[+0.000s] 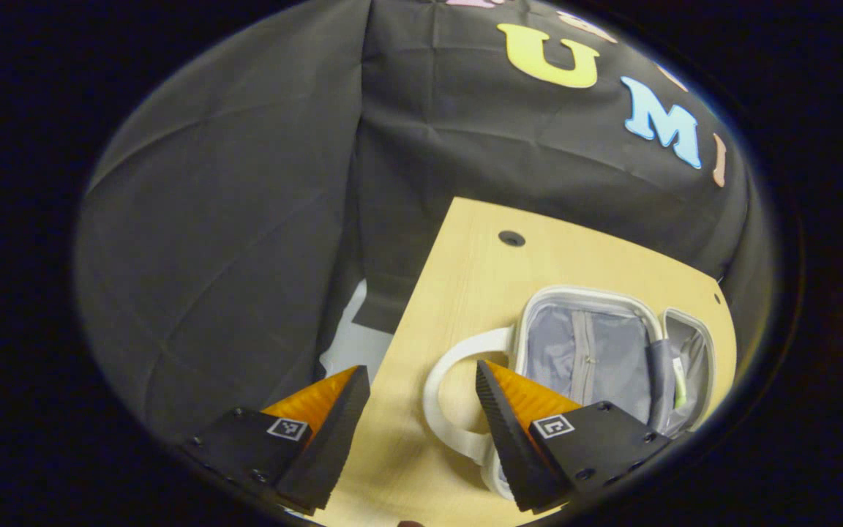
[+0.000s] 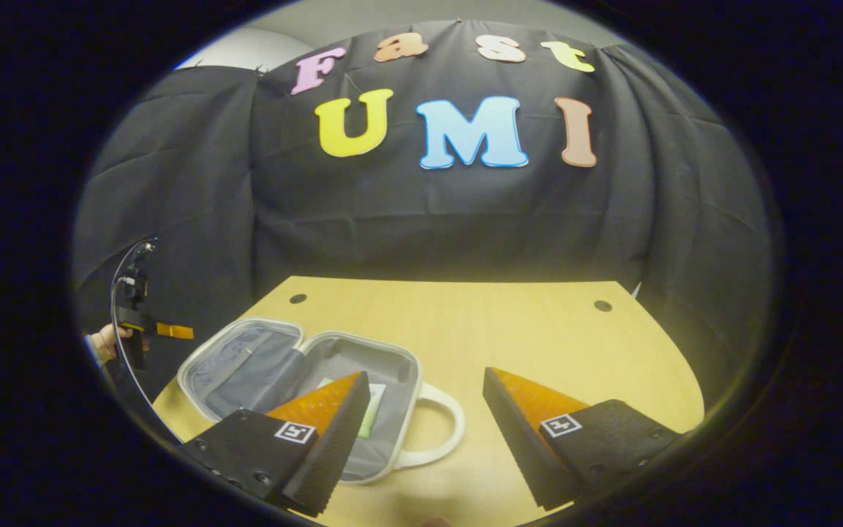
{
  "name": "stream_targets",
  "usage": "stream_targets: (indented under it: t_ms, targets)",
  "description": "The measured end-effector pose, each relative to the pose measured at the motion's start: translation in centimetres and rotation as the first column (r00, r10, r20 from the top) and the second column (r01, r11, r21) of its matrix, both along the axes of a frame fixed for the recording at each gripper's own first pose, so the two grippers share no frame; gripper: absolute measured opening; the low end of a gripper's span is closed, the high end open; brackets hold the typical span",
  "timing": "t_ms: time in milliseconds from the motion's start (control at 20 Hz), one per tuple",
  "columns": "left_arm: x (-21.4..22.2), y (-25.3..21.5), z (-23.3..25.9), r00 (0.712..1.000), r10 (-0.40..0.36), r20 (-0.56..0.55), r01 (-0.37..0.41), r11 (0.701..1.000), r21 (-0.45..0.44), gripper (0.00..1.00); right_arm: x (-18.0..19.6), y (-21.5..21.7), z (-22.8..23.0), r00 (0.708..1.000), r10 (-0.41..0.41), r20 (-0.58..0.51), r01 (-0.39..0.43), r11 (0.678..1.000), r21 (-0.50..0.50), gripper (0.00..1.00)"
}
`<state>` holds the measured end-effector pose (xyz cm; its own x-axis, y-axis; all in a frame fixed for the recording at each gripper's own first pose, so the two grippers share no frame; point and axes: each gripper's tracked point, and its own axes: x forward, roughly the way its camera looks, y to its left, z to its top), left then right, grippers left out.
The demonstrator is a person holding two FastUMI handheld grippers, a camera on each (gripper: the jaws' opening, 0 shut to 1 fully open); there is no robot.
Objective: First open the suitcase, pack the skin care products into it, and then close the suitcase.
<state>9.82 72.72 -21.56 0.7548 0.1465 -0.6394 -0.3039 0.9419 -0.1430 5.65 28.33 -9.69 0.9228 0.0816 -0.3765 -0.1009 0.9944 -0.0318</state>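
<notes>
Jaws of both grippers gape empty above the open suitcase [image 2: 304, 380] on the table [image 2: 524, 344]; no label reads.

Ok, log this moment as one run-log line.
suitcase: open on table | product: inside | left gripper: open, empty | right gripper: open, empty | closing: not yet done

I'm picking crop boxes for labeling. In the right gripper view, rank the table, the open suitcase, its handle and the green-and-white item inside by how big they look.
1. table
2. suitcase
3. handle
4. green-and-white item, partly hidden by a finger of the right gripper, so its full size is unsure.
</notes>
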Motion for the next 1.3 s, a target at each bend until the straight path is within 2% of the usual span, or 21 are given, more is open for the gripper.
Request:
stream_targets:
  t_ms: [200, 350, 400, 500, 650, 700, 800, 900, 1000, 1050, 1250, 1300]
  targets:
    - [1.3, 0.1, -4.3, 0.997, 0.012, -0.071, -0.019, 0.995, -0.101, 0.95, -0.4, -1.5, -0.7, 0.998, -0.044, -0.035, 0.045, 0.999, 0.030, 0.95]
    - [2.2, 0.1, -6.2, 0.995, 0.067, -0.079, -0.079, 0.982, -0.172, 0.97, -0.6, -2.3, -0.9, 0.997, -0.060, -0.044, 0.061, 0.998, 0.019, 0.95]
    - [2.2, 0.2, -6.4, 0.993, 0.082, -0.080, -0.096, 0.978, -0.184, 0.90, -0.6, -2.6, -0.6, 0.997, -0.065, -0.040, 0.066, 0.998, 0.019, 0.95]
    - [3.2, -1.6, -6.1, 0.996, 0.075, -0.047, -0.084, 0.967, -0.241, 0.65, -0.8, -3.1, -0.3, 0.997, -0.078, -0.028, 0.079, 0.997, 0.022, 0.95]
    - [3.4, -1.3, -6.9, 0.994, 0.092, -0.065, -0.105, 0.969, -0.226, 0.28, -1.3, -4.0, -0.1, 0.995, -0.093, -0.025, 0.094, 0.995, 0.024, 0.95]
    - [3.1, -1.7, -6.9, 0.994, 0.077, -0.080, -0.093, 0.972, -0.215, 0.28, -1.5, -4.2, -0.1, 0.995, -0.097, -0.024, 0.098, 0.995, 0.024, 0.95]
    - [3.2, -1.7, -6.3, 0.995, 0.077, -0.069, -0.090, 0.976, -0.200, 0.18, -1.8, -4.6, -0.1, 0.995, -0.101, -0.023, 0.102, 0.995, 0.023, 0.95]
    - [3.3, -1.6, -5.3, 0.997, 0.069, -0.047, -0.076, 0.981, -0.180, 0.13, -2.1, -5.0, -0.2, 0.994, -0.103, -0.025, 0.103, 0.994, 0.024, 0.95]
    - [3.0, -1.9, -3.7, 0.997, 0.068, -0.038, -0.074, 0.982, -0.173, 0.13, -2.2, -5.1, 0.0, 0.995, -0.101, -0.024, 0.102, 0.994, 0.033, 0.95]
    - [2.8, -2.3, -2.3, 0.998, 0.058, -0.021, -0.061, 0.983, -0.173, 0.09, -2.2, -5.3, 0.1, 0.995, -0.102, -0.020, 0.103, 0.994, 0.038, 0.95]
    - [1.2, -3.7, 5.5, 0.997, 0.017, 0.075, -0.006, 0.989, -0.147, 0.08, -1.9, -6.1, 0.9, 0.995, -0.099, 0.008, 0.098, 0.994, 0.054, 0.95]
    - [0.9, -4.3, 8.0, 0.994, 0.003, 0.105, 0.012, 0.989, -0.144, 0.05, -1.8, -6.3, 1.4, 0.995, -0.097, 0.018, 0.096, 0.994, 0.058, 0.95]
